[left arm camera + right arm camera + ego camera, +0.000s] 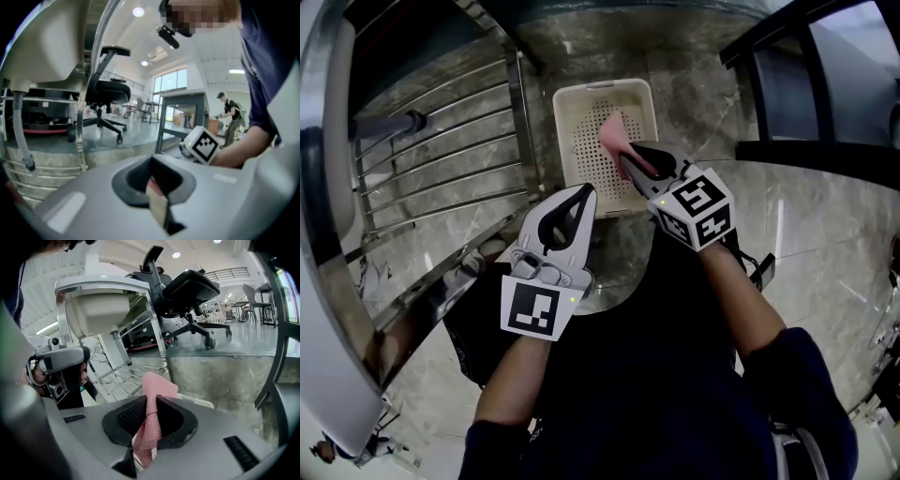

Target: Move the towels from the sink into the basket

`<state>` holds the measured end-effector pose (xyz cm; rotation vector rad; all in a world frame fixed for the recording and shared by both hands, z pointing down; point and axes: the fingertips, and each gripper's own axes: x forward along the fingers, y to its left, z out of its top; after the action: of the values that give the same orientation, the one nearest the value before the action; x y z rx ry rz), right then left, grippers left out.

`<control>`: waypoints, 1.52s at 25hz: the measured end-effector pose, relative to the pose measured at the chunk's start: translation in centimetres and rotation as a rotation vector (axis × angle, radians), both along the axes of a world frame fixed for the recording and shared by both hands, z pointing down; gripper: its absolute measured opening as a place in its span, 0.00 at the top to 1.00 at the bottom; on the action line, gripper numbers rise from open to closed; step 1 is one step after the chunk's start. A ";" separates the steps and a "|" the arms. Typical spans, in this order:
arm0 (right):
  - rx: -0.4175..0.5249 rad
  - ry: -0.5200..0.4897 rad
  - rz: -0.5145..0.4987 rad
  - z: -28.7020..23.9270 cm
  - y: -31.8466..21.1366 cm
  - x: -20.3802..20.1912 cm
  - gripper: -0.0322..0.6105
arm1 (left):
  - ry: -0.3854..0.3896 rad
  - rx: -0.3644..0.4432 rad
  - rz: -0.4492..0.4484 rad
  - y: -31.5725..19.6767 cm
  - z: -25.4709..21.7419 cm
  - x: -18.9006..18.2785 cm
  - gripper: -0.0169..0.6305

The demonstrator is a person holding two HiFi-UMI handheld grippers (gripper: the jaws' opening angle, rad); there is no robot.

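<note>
The white sink (326, 187) sits at the left on its chrome frame (441, 159), seen from above and to the side, so its bowl is hidden and I cannot tell whether more towels lie in it. Below the person, on the marble floor (694, 75), stands the cream perforated basket (562, 141), and nothing shows on the part of its bottom that is in view. The left tool (575, 199) hangs just short of the basket's near edge, its jaws closed together with no cloth that I can make out between them. The right tool (630, 161) reaches over the basket's near right corner and points down into it, clamped on the pink towel (614, 131), whose free end sticks out beyond the jaw tips above the perforated bottom. The right gripper view shows the cloth bunched into a narrow rope between the pads, with an open, net-like weave. It looks light, soft and quite limp, with nothing in it to break, so a pinch almost anywhere would carry it. A gathered fold like this one seems the best hold, since a single thin layer could slip or pull out of the pads. On release, the loose weave may catch on the pads or drape over the rim.
</note>
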<state>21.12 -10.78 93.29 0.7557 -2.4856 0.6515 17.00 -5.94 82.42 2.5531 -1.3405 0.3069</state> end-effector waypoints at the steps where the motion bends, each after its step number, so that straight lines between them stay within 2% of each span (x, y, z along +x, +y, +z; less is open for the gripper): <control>1: -0.002 0.001 0.000 0.1 0.0 0.0 0.90 | 0.003 0.000 -0.002 0.0 0.0 0.0 0.97; 4: -0.001 -0.001 0.000 0.1 0.0 -0.1 0.89 | 0.006 0.001 -0.009 0.0 -0.1 -0.1 0.97; 7: 0.005 0.000 0.001 0.0 0.0 -0.3 0.78 | 0.004 0.000 -0.016 0.2 0.0 -0.3 0.97; 19: 0.046 -0.017 0.043 -1.5 -0.5 -0.1 0.79 | 0.011 0.018 -0.009 0.4 -0.3 -0.5 0.97; 27: 0.076 -0.022 0.060 -3.7 -1.1 -0.3 0.84 | 0.000 0.022 0.011 -0.1 -1.1 -1.0 0.97; 29: 0.071 -0.023 0.074 -4.5 -1.3 -0.4 0.85 | -0.010 0.015 0.033 -0.2 -1.6 -1.0 0.97; 33: 0.059 -0.017 0.098 -7.0 -1.4 -0.5 0.86 | -0.100 0.035 0.141 0.3 -3.6 -0.3 0.97; 38: 0.047 -0.016 0.113 -10.8 -1.1 -0.4 0.88 | -0.093 0.015 0.157 0.7 -7.0 -0.3 0.97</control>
<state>20.72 -11.83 82.47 0.9175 -2.4942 0.6434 16.69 -5.28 75.40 2.6927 -1.1774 0.4509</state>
